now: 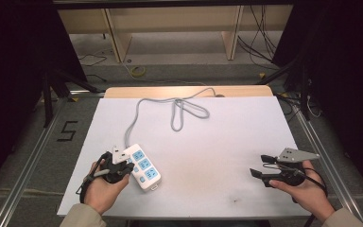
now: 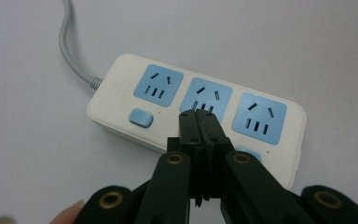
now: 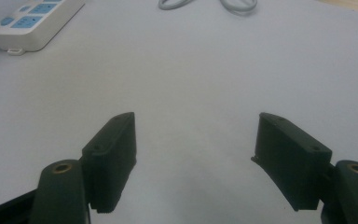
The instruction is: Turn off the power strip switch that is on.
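A white power strip [image 1: 143, 166] with three blue sockets and blue switches lies at the table's front left; its grey cable [image 1: 177, 109] runs toward the far edge. My left gripper [image 1: 128, 165] is shut with nothing in it, its tips together just above the strip. In the left gripper view the closed jaws [image 2: 198, 116] point at the middle socket of the power strip [image 2: 196, 107]. My right gripper [image 1: 258, 165] rests at the front right, open and holding nothing. The right gripper view shows its jaws wide apart [image 3: 194, 149] over bare table, with the power strip [image 3: 35, 23] far off.
The white table sheet [image 1: 217, 137] covers a wooden top. Black metal frame rails [image 1: 33, 151] flank the table. Behind it are wooden shelf legs [image 1: 118, 40] and loose cables [image 1: 260, 42] on the floor.
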Motion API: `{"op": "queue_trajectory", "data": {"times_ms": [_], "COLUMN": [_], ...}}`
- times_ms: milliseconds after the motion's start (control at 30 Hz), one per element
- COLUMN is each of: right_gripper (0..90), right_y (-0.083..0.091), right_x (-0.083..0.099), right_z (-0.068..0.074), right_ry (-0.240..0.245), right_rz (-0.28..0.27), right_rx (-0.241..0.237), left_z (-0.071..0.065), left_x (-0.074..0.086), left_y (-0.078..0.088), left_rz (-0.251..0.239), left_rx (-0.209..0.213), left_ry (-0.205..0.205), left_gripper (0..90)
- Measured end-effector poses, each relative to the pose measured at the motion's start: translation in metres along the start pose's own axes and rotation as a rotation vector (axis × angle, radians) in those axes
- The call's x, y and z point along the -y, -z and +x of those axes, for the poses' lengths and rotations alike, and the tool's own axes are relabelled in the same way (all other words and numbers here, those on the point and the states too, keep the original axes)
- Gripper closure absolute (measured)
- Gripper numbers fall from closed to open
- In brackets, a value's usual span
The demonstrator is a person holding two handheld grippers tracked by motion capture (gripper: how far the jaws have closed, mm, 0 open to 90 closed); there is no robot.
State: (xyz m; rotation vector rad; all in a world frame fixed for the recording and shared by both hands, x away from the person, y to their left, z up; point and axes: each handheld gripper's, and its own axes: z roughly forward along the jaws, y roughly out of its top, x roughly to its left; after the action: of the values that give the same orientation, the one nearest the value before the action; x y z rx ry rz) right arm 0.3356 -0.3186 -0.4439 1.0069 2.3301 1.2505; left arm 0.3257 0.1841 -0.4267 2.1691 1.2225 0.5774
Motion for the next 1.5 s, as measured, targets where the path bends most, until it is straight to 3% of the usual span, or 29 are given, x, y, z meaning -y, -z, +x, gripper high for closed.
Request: {"op": "queue_trajectory", "data": {"times_ms": [533,1500], "right_gripper": [29.7,29.8], "right_y": [-0.001,-0.001], "right_x": [0.0,0.0], "right_z": [0.0,0.001], "right_ry": [0.004,0.01], "right_rz": [0.003,0.008], "right_rx": [-0.001,-0.001], "left_z": [-0.003,0.0], "left_x": [-0.006,-0.014], "left_y": [-0.007,-0.02], "left_rz": [0.042,0.094], "left_rx": [-0.019,-0.001], "left_ry": [-0.044,-0.051], "left_gripper": [89.9,90.0]}}
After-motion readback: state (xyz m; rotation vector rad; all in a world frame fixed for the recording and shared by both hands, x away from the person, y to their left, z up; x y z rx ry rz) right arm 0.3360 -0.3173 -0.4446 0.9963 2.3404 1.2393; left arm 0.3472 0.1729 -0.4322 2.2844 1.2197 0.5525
